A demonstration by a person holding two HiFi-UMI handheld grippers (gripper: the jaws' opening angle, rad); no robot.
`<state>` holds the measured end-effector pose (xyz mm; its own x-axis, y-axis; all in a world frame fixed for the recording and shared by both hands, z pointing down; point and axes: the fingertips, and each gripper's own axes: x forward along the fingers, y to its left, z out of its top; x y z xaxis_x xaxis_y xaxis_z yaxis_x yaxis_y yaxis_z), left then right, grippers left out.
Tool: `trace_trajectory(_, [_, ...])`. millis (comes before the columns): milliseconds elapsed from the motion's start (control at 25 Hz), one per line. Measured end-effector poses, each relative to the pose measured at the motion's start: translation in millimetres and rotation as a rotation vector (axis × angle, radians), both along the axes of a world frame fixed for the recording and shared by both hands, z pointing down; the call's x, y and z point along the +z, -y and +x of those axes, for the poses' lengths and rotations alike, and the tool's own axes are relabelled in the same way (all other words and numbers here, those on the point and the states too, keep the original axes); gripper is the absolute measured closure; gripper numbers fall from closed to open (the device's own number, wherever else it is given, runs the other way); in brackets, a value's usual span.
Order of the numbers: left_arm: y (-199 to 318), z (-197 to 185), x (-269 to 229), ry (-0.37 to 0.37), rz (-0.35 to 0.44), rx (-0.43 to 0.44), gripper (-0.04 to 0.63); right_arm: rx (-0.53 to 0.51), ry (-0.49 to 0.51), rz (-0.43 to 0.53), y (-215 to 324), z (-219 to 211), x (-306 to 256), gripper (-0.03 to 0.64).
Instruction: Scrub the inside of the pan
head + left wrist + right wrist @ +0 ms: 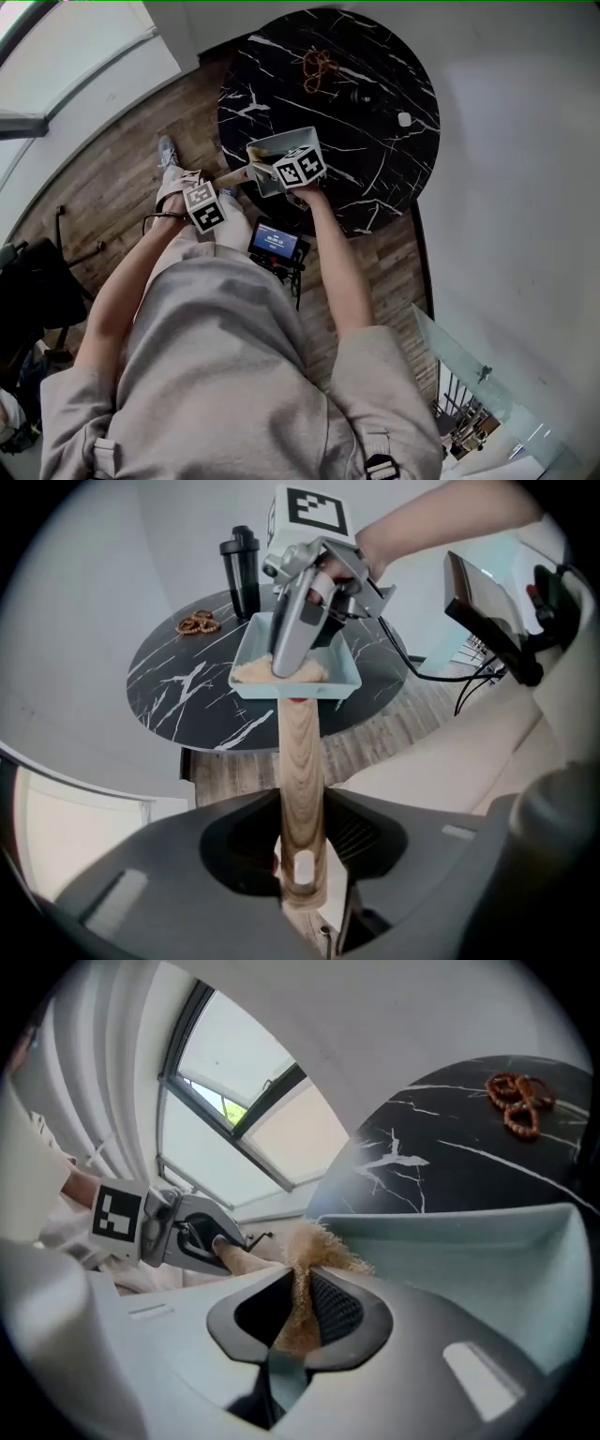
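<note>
The round black marble-patterned surface (375, 84) takes up the middle of the room, and the person stands at its near edge, keeping the work close in rather than reaching out across it. The pale blue-grey square metal pan (333, 688) is at that near edge with its mouth turned up towards them. Whether its base rests on the surface or hangs just above it I can't make out. Its long pale wooden handle (300, 761) runs straight back into the left tongs (300, 846), which are clamped on it from both sides, I'd say to stop the pan sliding or twisting while it is rubbed. The right tongs (298, 1277) come down into the pan from above, pinched tight on a tuft of tan fibrous scrubber (314, 1246). Its frayed end sits against the pan's inside, close to the wall on the handle's side. To me that looks like scrubbing under way. At the far side of the surface, well apart from the pan, stand a tall black shaker bottle (242, 569) and a small heap of brown pretzel-shaped pieces (197, 623), out of the way of both arms.
</note>
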<state>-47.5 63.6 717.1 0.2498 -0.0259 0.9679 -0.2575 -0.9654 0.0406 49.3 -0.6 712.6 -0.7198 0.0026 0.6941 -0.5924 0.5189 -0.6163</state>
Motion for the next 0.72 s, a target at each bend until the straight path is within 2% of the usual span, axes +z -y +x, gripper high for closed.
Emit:
trace_trajectory(160, [2,0,0,0.007,0.002,-0.010,0.466,-0.195,-0.106,-0.013,-21,8,2,0.554])
trace_trajectory(360, [0,0,-1,0.018,-0.013,-0.014,0.466,-0.541,-0.214,-0.008,-62,18,-1,0.554])
trace_trajectory(560, [0,-1,0,0.030,-0.025,-0.011,0.466,-0.873,-0.332,0.029,-78,33,-2,0.557])
trace_trajectory(640, [0,-1,0,0.034,-0.031,-0.013,0.465,-0.941,-0.366,0.031,-80,43,-1,0.560])
trace_trajectory(720, [0,0,0,0.035,-0.037,-0.012,0.465,-0.950,-0.388,0.022,-78,55,-1,0.560])
